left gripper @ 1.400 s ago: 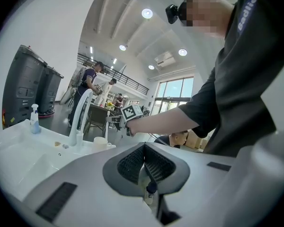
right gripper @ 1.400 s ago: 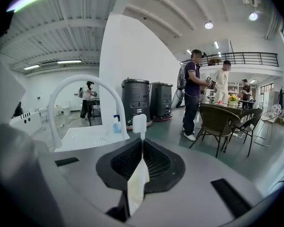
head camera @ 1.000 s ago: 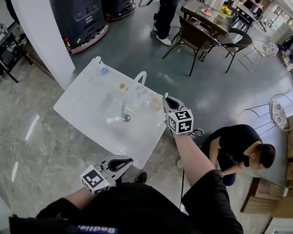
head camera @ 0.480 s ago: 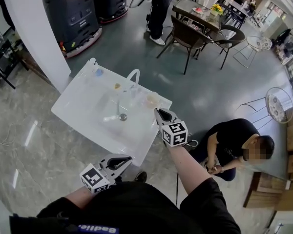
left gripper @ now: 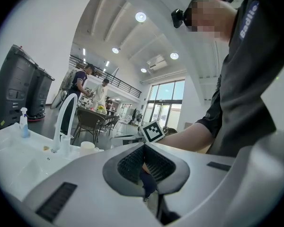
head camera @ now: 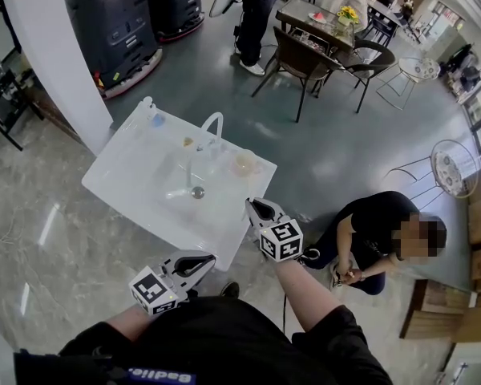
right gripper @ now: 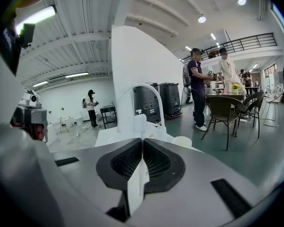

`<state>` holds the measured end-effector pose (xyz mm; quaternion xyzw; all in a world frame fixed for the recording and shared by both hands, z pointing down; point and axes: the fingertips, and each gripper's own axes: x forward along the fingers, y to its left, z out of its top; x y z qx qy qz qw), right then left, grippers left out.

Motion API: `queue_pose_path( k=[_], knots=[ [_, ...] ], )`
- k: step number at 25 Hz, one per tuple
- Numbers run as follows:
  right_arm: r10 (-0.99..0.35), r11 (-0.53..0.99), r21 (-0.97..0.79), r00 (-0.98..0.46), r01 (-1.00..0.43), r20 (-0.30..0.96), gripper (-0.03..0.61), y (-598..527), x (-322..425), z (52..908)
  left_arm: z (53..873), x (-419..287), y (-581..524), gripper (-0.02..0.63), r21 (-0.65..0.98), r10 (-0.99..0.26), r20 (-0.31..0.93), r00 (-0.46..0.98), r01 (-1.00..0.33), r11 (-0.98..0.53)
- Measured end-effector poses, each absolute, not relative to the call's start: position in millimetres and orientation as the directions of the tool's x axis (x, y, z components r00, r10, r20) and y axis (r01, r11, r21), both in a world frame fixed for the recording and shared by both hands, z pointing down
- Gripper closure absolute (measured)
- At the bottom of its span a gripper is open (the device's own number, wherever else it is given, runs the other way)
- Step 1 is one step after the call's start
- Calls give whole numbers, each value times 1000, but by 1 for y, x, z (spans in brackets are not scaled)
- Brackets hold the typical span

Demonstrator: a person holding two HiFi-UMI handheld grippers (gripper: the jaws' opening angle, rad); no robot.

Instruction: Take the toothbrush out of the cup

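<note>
Left gripper and right gripper are hanging at lower centre, fingers pressed together and empty, seemingly idling, well apart from the cup on the sink surface; the toothbrush is too small to make out.

White sink worktop, centre: curved faucet and soap bottle at far edge. Crouching person, near right. Dark chairs and black machines, far.

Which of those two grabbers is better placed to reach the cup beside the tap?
Right. The right gripper sits at the sink table's edge, close to the cup; the left gripper hangs back near the person's body. Both have jaws shut.
</note>
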<state>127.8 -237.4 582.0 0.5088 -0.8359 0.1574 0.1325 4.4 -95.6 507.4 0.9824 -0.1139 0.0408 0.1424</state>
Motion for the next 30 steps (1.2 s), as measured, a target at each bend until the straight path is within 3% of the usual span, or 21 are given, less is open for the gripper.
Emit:
queue_pose_path(
  k=[30],
  knots=[
    [-799, 486, -256, -543, -836, 256, 558, -98, 79, 526, 495, 9, -78, 604, 242, -183, 103, 978, -203, -949]
  ],
)
